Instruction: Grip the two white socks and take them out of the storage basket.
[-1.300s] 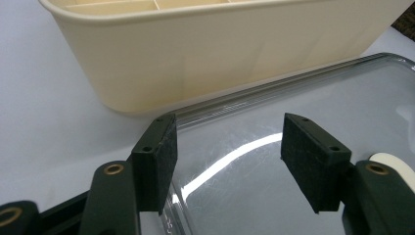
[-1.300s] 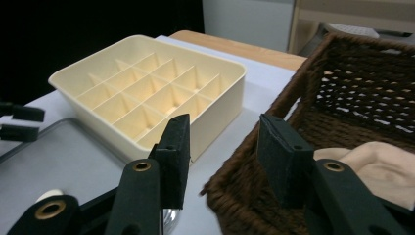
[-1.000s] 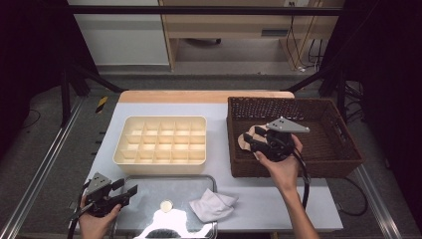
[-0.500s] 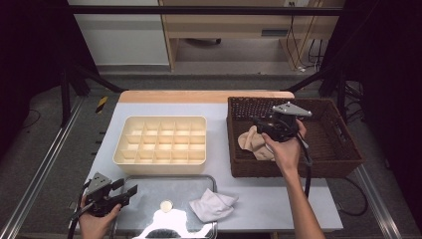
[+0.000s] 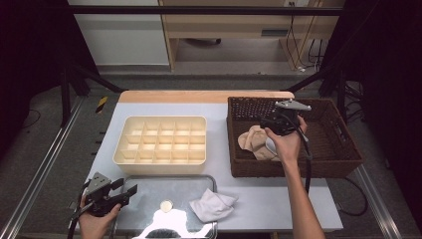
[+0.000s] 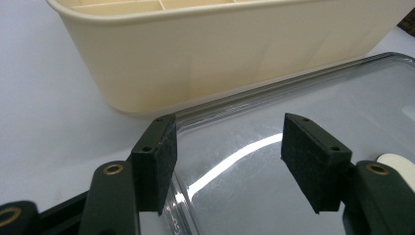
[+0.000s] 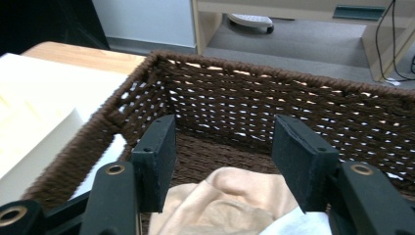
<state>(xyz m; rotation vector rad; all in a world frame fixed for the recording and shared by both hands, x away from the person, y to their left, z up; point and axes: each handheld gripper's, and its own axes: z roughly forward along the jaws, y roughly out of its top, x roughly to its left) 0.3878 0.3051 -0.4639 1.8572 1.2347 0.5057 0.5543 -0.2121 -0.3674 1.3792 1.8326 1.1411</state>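
The right gripper has just been opening — its jaws stand wide, nothing clamped — above a beige sock in the brown wicker basket. Soft, light fabric; a raised fold is best pinched.

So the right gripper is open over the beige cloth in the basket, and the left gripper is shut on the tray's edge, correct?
Not quite. The left gripper is open: in the left gripper view its jaws stand apart above the tray, pressing on nothing. The rest holds: the right gripper is open over the beige cloth in the basket.
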